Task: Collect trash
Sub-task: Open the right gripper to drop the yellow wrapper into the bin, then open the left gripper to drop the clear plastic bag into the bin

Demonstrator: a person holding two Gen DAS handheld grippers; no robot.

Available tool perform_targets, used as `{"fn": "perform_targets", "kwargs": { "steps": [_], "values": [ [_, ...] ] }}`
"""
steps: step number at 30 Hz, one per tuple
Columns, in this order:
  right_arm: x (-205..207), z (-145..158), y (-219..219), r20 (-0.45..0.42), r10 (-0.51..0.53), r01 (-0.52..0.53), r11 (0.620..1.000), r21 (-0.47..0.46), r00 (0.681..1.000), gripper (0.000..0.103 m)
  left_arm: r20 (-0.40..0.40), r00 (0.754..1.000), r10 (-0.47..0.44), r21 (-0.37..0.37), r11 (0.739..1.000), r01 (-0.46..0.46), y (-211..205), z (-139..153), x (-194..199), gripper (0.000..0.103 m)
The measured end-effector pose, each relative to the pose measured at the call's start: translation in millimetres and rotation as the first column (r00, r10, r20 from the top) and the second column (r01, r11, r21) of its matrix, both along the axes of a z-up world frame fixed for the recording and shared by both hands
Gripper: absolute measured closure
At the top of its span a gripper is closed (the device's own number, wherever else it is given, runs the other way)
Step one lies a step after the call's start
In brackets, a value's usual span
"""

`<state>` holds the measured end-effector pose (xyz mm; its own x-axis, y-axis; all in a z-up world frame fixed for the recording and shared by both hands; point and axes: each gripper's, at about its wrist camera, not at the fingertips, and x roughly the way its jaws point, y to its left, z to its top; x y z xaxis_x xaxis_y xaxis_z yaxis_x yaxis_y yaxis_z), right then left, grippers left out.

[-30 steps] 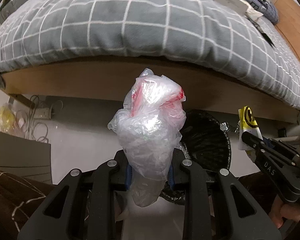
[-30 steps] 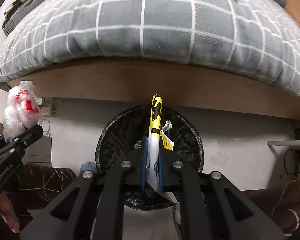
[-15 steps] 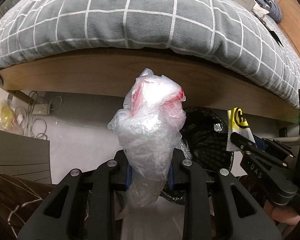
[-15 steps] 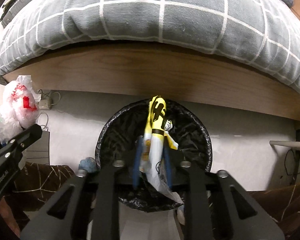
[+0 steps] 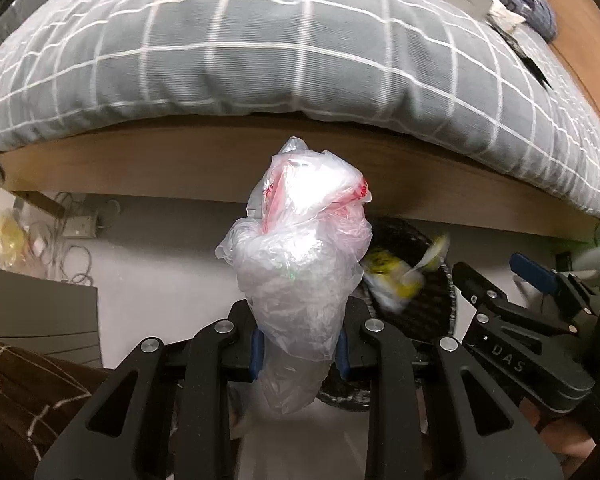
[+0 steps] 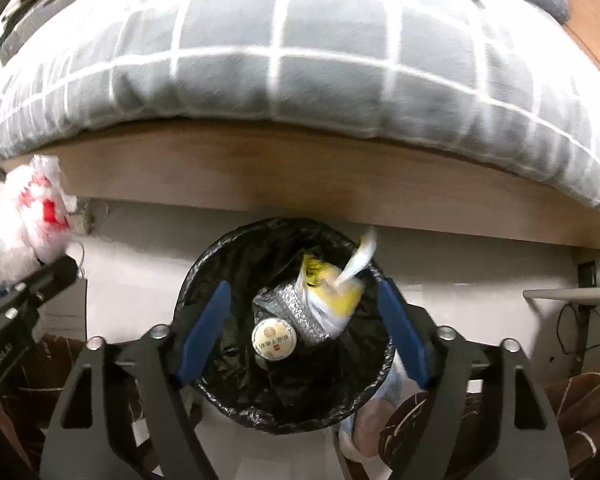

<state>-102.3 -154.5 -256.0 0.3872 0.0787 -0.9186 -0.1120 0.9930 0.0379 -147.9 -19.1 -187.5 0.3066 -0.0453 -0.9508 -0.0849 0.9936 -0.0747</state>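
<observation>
My left gripper is shut on a crumpled clear plastic bag with red print, held up left of the bin; the bag also shows in the right wrist view. My right gripper is open and empty, right above a round bin with a black liner. A yellow and white wrapper is falling into the bin, blurred, onto a silver foil packet and a round white lid. The bin and the wrapper also show in the left wrist view, beside the right gripper.
A bed with a grey checked duvet and wooden frame overhangs the bin. A power strip and cables lie on the floor at left. A dark patterned rug lies in front. A grey panel stands at left.
My right gripper has opened and let go of the yellow wrapper, which drops into the bin. The left gripper keeps its hold on the plastic bag and has edged closer to the bed.
</observation>
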Motion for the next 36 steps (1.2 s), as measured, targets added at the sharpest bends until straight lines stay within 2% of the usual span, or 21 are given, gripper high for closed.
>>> {"fn": "perform_targets", "kwargs": {
  "steps": [4, 9, 20, 30, 36],
  "values": [
    [-3, 7, -21, 0.023, -0.032, 0.032, 0.999, 0.005, 0.999, 0.023, -0.001, 1.000, -0.022, 0.001, 1.000, 0.022, -15, -2, 1, 0.077],
    [-8, 15, -45, 0.054, -0.063, 0.062, 0.998, 0.012, 0.997, 0.022, -0.020, 0.999, -0.042, -0.022, 0.999, 0.041, -34, -7, 2, 0.077],
    [-17, 40, -93, 0.125, -0.136, 0.137, 0.990, -0.007, 0.983, 0.022, -0.026, 0.994, -0.102, -0.013, 0.995, 0.102, -82, -14, 6, 0.077],
    [-20, 43, -104, 0.120, -0.182, 0.182, 0.983, 0.005, 0.976, 0.021, -0.041, 0.989, -0.144, 0.002, 0.990, 0.144, -113, -23, 5, 0.077],
    [-19, 43, -100, 0.119, -0.172, 0.172, 0.985, 0.005, 0.978, 0.021, -0.038, 0.988, -0.147, 0.007, 0.989, 0.148, -115, -27, 4, 0.077]
  ]
}}
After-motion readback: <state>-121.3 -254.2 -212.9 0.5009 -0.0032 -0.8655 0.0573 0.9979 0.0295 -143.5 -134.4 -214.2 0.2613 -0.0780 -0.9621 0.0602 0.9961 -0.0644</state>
